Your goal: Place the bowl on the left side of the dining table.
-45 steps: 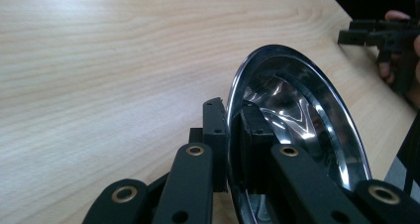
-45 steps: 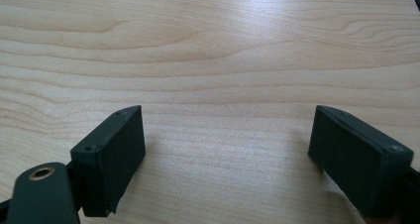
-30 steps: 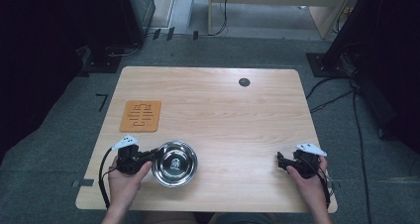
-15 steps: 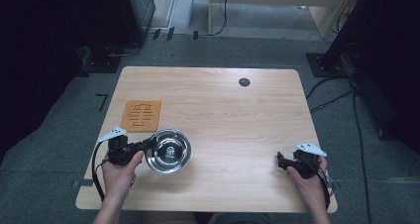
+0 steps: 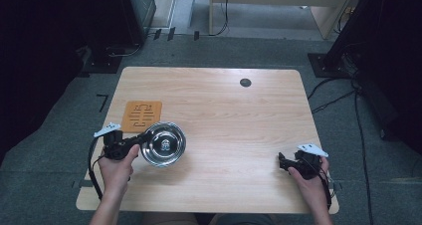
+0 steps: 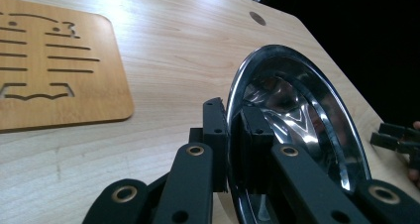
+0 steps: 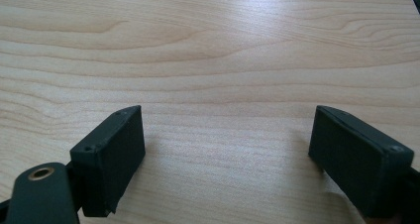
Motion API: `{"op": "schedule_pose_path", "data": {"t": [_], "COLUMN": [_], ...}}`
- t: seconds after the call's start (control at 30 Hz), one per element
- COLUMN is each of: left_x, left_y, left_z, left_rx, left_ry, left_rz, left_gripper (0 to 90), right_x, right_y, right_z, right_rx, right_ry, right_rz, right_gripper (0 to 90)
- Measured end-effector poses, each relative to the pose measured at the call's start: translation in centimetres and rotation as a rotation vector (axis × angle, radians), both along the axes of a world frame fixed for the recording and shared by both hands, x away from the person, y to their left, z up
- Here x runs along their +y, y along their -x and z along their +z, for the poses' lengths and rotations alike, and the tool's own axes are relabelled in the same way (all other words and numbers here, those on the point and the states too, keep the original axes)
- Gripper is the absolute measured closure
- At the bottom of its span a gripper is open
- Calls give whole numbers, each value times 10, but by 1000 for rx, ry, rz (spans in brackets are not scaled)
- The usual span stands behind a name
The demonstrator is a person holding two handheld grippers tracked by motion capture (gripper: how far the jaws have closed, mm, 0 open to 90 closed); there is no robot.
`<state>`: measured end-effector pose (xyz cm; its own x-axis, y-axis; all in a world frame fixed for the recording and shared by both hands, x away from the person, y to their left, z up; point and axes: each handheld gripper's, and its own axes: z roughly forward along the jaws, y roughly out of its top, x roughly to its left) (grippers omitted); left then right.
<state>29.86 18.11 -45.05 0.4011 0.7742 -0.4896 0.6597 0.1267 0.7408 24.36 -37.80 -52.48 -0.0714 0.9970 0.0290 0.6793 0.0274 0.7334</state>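
Note:
A shiny steel bowl (image 5: 164, 144) is held near the table's left front, just right of an orange wooden trivet (image 5: 142, 116). My left gripper (image 5: 143, 138) is shut on the bowl's rim; in the left gripper view its two jaws pinch the rim of the bowl (image 6: 302, 130) between them, with the trivet (image 6: 49, 65) off to the left. My right gripper (image 5: 284, 163) rests at the table's right front, open, with bare wood between its wide-apart pads (image 7: 114, 154).
The light wooden table (image 5: 224, 105) has a round dark cable hole (image 5: 245, 82) near its far edge. Grey carpet, cables and dark furniture surround it. A second desk stands beyond the far edge.
My left gripper has carried the bowl away from the front edge, farther up the table and closer to the trivet. The right gripper has stayed in place.

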Motion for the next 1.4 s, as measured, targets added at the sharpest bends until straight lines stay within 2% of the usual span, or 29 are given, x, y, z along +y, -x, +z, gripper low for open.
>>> {"op": "schedule_pose_path", "data": {"t": [0.07, 0.17, 0.37, 0.6, 0.93, 1.17, 1.4], "left_x": [2, 8, 15, 18, 25, 36, 39], "left_y": [-2, -8, -16, -24, -38, -48, -54], "left_z": [-2, -4, -1, 0, -4, -11, -16], "left_rx": [2, 15, 3, 6, 8, 11, 20], "left_ry": [5, 40, 23, 17, 30, 71, 80], "left_rz": [12, 25, 74, 102, 170, 244, 285], "left_gripper": [848, 848, 848, 848, 848, 847, 847], "right_x": [0, 0, 0, 0, 0, 0, 0], "right_y": [0, 0, 0, 0, 0, 0, 0], "right_z": [0, 0, 0, 0, 0, 0, 0], "right_rx": [0, 0, 0, 0, 0, -1, -1], "right_ry": [0, 0, 0, 0, 0, 0, 0], "right_rz": [0, 0, 0, 0, 1, 1, 1], "right_gripper": [136, 136, 136, 136, 136, 136, 136]}}
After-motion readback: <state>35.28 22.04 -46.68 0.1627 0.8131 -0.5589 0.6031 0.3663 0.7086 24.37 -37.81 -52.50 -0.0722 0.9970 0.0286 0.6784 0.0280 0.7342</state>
